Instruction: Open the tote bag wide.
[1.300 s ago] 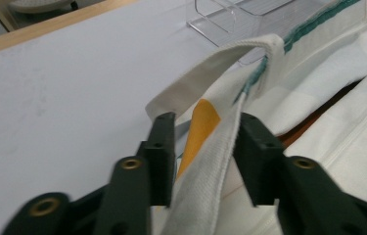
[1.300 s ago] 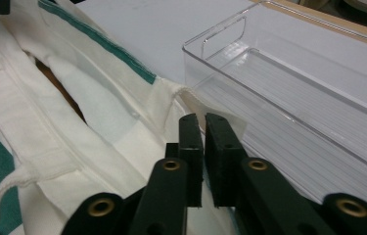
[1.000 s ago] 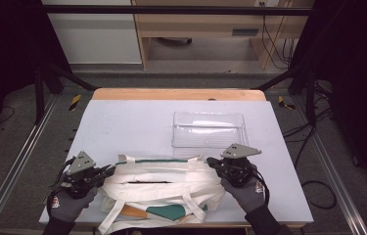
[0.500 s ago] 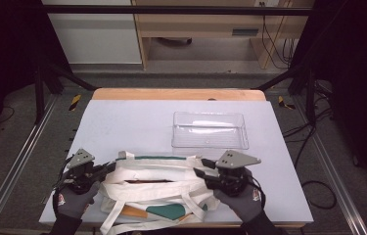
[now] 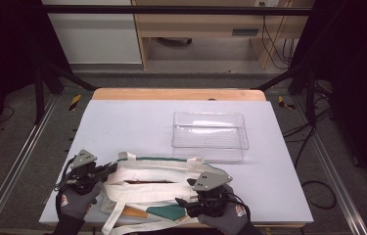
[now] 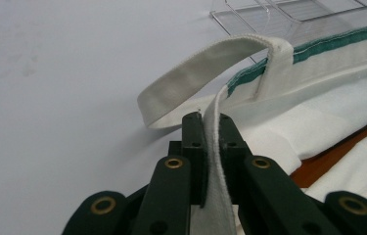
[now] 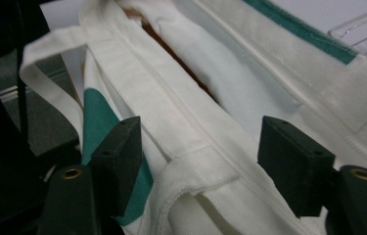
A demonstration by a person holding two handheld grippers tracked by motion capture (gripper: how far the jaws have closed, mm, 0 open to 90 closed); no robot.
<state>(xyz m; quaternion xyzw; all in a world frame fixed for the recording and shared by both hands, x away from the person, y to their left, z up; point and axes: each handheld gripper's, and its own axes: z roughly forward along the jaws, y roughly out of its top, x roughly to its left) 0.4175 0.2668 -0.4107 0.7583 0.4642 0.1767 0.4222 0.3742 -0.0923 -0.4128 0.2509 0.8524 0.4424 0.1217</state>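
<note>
High view shows the cream canvas tote bag with green trim (image 5: 151,188) lying flat at the near edge of the pale grey surface (image 5: 122,122), its straps trailing toward me. My left gripper (image 6: 211,128) has its jaws closed on a white strap edge at the bag's left end. My right gripper (image 7: 200,161) holds its jaws open, straddling the bag's folded hem and a strap loop near the right end. I judge the main risk is the right jaws closing on several layers at once, pinching the bag's mouth shut. The bag also sits close to the near edge and could slide off. A clear plastic rectangular tray (image 5: 210,134) stands just beyond the bag; the far left surface offers free room.
</note>
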